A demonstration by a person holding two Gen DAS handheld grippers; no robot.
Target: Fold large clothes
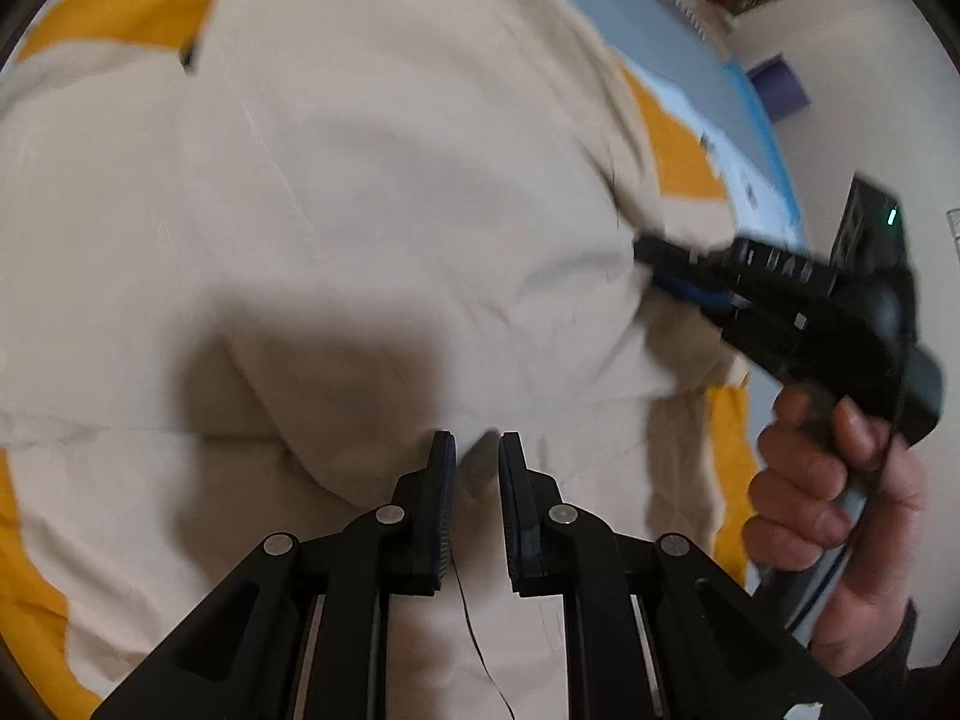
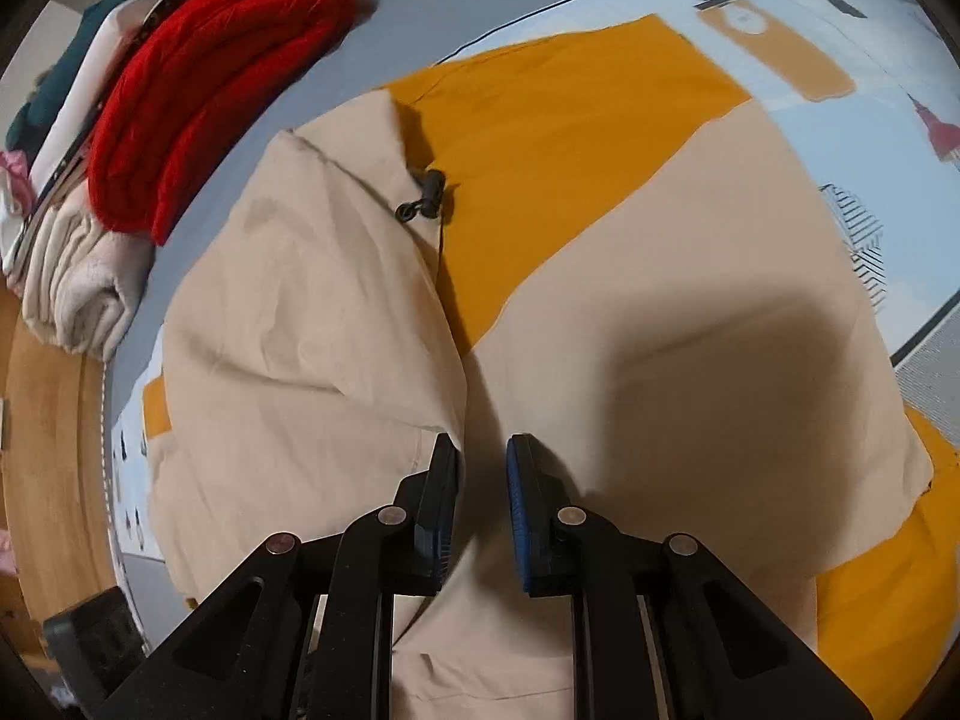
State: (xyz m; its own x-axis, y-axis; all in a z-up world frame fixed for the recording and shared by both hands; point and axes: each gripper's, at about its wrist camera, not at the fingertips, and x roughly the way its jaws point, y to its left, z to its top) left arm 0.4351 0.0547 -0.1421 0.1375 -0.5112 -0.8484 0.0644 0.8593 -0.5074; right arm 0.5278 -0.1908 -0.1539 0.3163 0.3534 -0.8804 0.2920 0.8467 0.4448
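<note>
Left gripper [image 1: 475, 456] jaws slightly apart over a beige fold; whether pinched, cannot tell.
Right gripper [image 2: 483, 462] likewise; beige-and-orange garment [image 2: 660, 276] lies on the bed [image 2: 900, 18]. Advice: move both together, keep edge taut.

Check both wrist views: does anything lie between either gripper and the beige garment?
Nothing visible does. The left gripper and right gripper both sit directly over the garment, fingers slightly apart. The folded pile lies off to one side.
</note>
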